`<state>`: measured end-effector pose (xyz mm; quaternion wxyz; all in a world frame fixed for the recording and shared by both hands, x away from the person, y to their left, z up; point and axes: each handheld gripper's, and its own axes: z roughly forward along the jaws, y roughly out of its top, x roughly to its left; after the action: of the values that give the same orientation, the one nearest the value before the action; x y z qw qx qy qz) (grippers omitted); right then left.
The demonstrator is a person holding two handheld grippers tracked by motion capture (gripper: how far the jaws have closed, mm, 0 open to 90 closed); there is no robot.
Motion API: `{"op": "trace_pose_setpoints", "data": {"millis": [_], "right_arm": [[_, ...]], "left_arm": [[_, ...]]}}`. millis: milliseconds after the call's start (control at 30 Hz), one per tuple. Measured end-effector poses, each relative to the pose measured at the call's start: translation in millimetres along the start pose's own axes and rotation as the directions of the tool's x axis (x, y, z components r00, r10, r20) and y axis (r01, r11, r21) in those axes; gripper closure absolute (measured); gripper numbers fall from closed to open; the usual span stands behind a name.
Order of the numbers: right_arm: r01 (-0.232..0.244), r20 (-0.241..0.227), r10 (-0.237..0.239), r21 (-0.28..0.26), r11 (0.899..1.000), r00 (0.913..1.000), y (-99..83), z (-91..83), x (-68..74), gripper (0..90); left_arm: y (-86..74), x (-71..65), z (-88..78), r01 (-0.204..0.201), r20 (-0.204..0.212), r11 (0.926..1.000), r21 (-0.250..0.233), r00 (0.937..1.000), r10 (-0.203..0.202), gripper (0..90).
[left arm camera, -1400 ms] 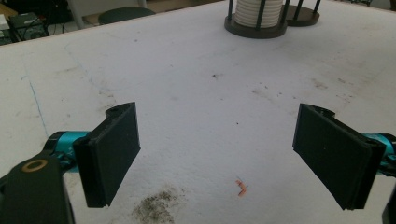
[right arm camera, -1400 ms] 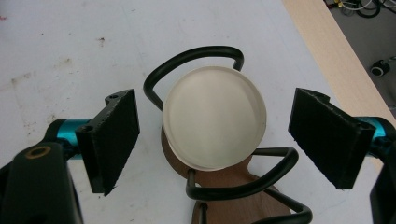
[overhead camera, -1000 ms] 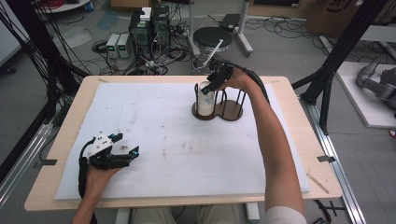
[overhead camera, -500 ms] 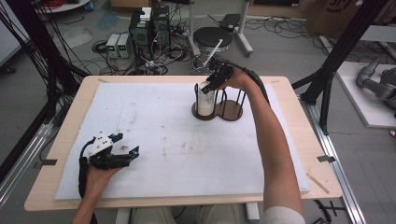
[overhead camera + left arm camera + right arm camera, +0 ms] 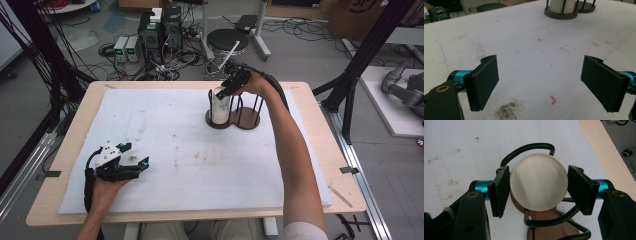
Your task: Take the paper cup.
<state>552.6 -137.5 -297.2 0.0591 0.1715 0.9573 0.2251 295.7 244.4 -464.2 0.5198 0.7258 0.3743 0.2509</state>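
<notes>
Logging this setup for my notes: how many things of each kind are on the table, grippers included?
Grippers: 2, left gripper, right gripper
Coaster holders: 1, holder
White disc stacks: 1, stack
White mats: 1, mat
Total: 5

A two-bay rack [image 5: 235, 120] is set on the far right-of-centre part of the mat [image 5: 175, 150], which is spread over the table [image 5: 320, 150]. A stack of discs [image 5: 220, 106] is held upright in the rack's left bay. The right gripper [image 5: 231, 85] is positioned directly above that stack, one jaw to each side of the top disc [image 5: 539, 185]. The left gripper [image 5: 131, 161] is placed at the mat's near left corner, well apart from the rack.
</notes>
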Motion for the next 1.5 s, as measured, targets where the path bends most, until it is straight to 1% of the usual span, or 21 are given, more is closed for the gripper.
{"op": "trace_pose_setpoints", "data": {"millis": [67, 233, 300, 367, 400, 467, 500, 667, 767, 833, 867, 900, 967, 1000, 1067, 1233, 1267, 1300, 1367, 1400, 1500], "right_arm": [[0.003, 0.002, -0.003, -0.006, 1.0, 1.0, 0.0, -2.1, -0.2, 37.9], [-0.012, -0.003, 0.012, -0.038, 0.999, 0.9999, 0.3, -10.1, 0.5, 38.1], [-0.011, 0.005, 0.012, -0.056, 0.998, 0.9999, 0.6, -15.3, 0.5, 38.2], [-0.022, 0.011, 0.023, -0.075, 0.997, 0.9997, 0.5, -21.5, 0.9, 38.2], [-0.019, 0.014, 0.021, -0.083, 0.996, 0.9997, 0.6, -24.6, 0.3, 38.3], [-0.033, 0.014, 0.034, -0.073, 0.997, 0.9993, 2.8, -31.2, 0.2, 38.3], [-0.025, 0.023, 0.027, -0.075, 0.997, 0.9994, 4.4, -35.1, -0.3, 38.4], [-0.023, 0.037, 0.028, -0.119, 0.993, 0.9989, 15.1, -55.9, 0.8, 38.4], [-0.012, 0.061, 0.021, -0.132, 0.991, 0.9979, 20.4, -67.4, 1.2, 38.4], [-0.012, 0.061, 0.023, -0.168, 0.986, 0.9979, 21.7, -74.3, 1.1, 38.4], [-0.017, 0.055, 0.027, -0.173, 0.985, 0.9981, 22.1, -77.2, 1.1, 38.4], [-0.016, 0.069, 0.028, -0.167, 0.986, 0.9972, 22.6, -79.6, 1.5, 38.4], [-0.021, 0.069, 0.032, -0.161, 0.987, 0.9971, 22.9, -83.1, 2.0, 38.4], [-0.015, 0.075, 0.027, -0.165, 0.986, 0.9968, 23.1, -84.4, 2.0, 38.4], [-0.018, 0.075, 0.031, -0.168, 0.986, 0.9967, 23.3, -86.6, 2.9, 38.4], [-0.01, 0.084, 0.024, -0.17, 0.985, 0.9962, 23.9, -88.3, 5.2, 38.4], [-0.017, 0.086, 0.032, -0.167, 0.986, 0.9958, 24.0, -88.9, 6.3, 38.4], [-0.019, 0.085, 0.034, -0.171, 0.985, 0.9958, 23.9, -89.6, 7.2, 38.4], [-0.022, 0.09, 0.038, -0.18, 0.983, 0.9952, 22.7, -91.3, 10.4, 38.4], [-0.009, 0.094, 0.028, -0.195, 0.981, 0.9952, 21.5, -92.1, 12.2, 38.4], [-0.013, 0.087, 0.033, -0.224, 0.975, 0.9957, 14.1, -96.2, 22.0, 38.4]], "left_arm": [[0.0, -0.1, 0.0, 0.0, -0.002, 1.0, 0.001, 1.0, 0.0, 14.6], [0.1, -0.2, 0.1, -0.002, -0.001, 1.0, 0.001, 1.0, 0.002, 14.6], [0.0, -0.2, 0.2, -0.006, -0.002, 1.0, 0.0, 1.0, 0.006, 14.6], [0.1, -0.5, 0.3, -0.005, -0.003, 1.0, 0.0, 1.0, 0.005, 14.6], [0.0, -0.5, 0.4, -0.005, -0.003, 1.0, 0.0, 1.0, 0.005, 14.6], [0.1, -0.7, 0.4, -0.007, -0.003, 1.0, 0.001, 1.0, 0.007, 14.6], [0.0, -0.7, 0.3, -0.008, -0.003, 1.0, 0.0, 1.0, 0.008, 14.6], [0.0, -0.8, 0.2, -0.009, -0.004, 1.0, 0.0, 0.9999, 0.009, 14.6], [0.1, -0.8, 0.2, -0.009, -0.003, 1.0, 0.0, 1.0, 0.009, 14.6], [0.0, -0.7, 0.3, -0.008, -0.003, 1.0, 0.0, 1.0, 0.008, 14.6], [0.0, -0.7, 0.2, -0.008, -0.003, 1.0, 0.0, 1.0, 0.008, 14.6], [0.0, -0.7, 0.2, -0.008, -0.003, 1.0, 0.0, 1.0, 0.008, 14.6], [0.0, -0.7, 0.2, -0.009, -0.003, 1.0, 0.0, 1.0, 0.009, 14.6], [0.0, -0.7, 0.2, -0.009, -0.003, 1.0, 0.0, 1.0, 0.009, 14.6], [0.0, -0.7, 0.2, -0.009, -0.003, 1.0, 0.0, 1.0, 0.009, 14.6], [0.0, -0.9, 0.2, -0.01, -0.003, 0.9999, 0.0, 0.9999, 0.01, 14.6], [0.0, -0.9, 0.1, -0.011, -0.002, 0.9999, 0.0, 0.9999, 0.011, 14.6], [0.1, -0.8, 0.0, -0.014, 0.0, 0.9999, -0.001, 0.9999, 0.014, 14.6], [0.0, 0.0, 0.2, -0.008, 0.003, 1.0, 0.002, 1.0, 0.008, 14.6], [0.1, 0.5, 0.3, 0.0, 0.002, 1.0, 0.003, 1.0, 0.0, 14.6], [0.1, 1.9, 0.2, 0.01, 0.007, 0.9999, 0.002, 0.9999, -0.01, 14.6]]}}
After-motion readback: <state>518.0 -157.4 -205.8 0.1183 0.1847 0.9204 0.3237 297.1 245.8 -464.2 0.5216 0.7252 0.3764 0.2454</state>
